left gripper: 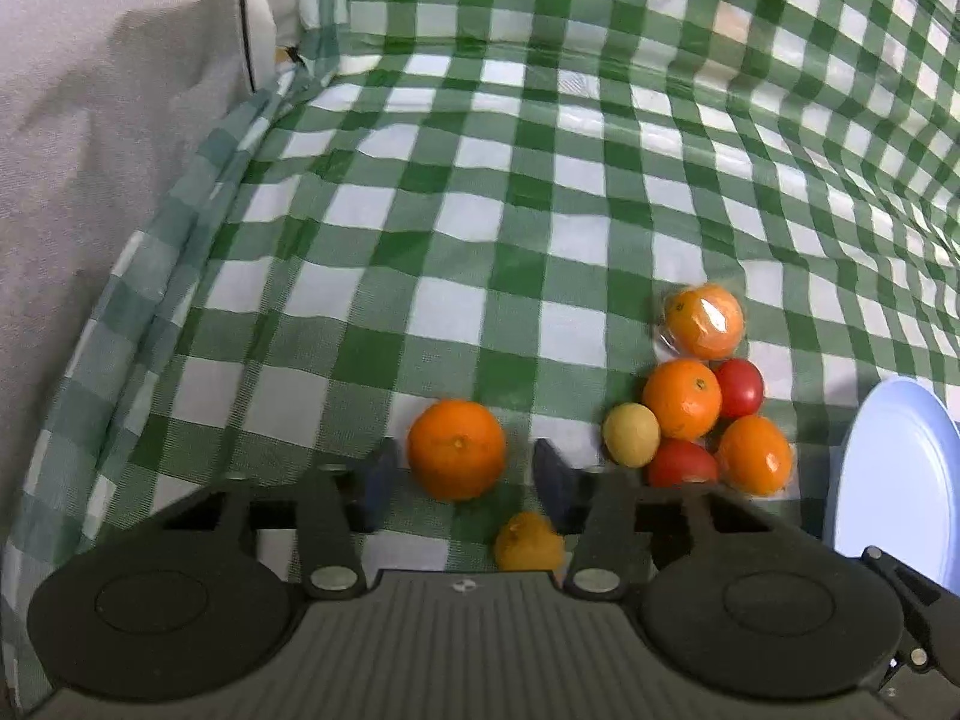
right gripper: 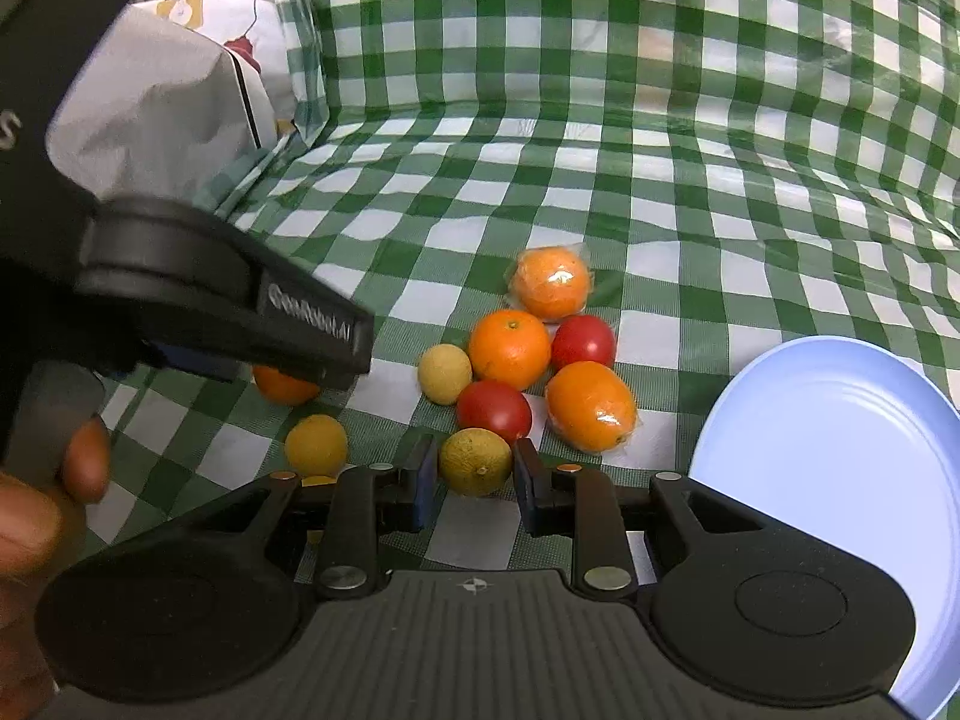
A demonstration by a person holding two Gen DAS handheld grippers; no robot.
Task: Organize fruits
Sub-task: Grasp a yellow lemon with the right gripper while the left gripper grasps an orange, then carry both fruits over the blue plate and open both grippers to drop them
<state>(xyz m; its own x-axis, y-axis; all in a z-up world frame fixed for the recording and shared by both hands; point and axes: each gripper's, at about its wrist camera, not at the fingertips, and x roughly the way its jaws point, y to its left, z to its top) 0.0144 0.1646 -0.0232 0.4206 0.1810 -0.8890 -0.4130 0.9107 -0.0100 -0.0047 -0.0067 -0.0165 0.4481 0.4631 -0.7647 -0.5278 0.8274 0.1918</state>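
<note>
Left wrist view: left gripper [left gripper: 462,474] low over green checked cloth [left gripper: 480,210], jaws wide apart, holding nothing.
Target there: loose orange [left gripper: 457,449] sitting between the two fingers, not yet squeezed; small yellow-orange fruit [left gripper: 528,542] just behind it, close to the gripper body.
Other fruit: cluster to the right, with wrapped orange [left gripper: 703,321], bare orange [left gripper: 682,399], two red tomatoes [left gripper: 739,387], pale round fruit [left gripper: 630,434].
Plate: light blue plate [left gripper: 894,480] at right edge, bare, near the cluster.
Right wrist view: right gripper [right gripper: 474,483] also low, jaws open, not closed on anything.
Target there: lemon [right gripper: 476,461] between the fingertips, seemingly apart from both pads, touching a tomato [right gripper: 493,411] behind.
Left tool: seen at the left of this view, above the loose orange.
Advice for grasp: probably best to centre each fruit between the pads, close slowly, then lift straight to avoid pushing neighbours.
Risk: round fruit likely to roll out on soft cloth if squeezed off-centre.
</note>
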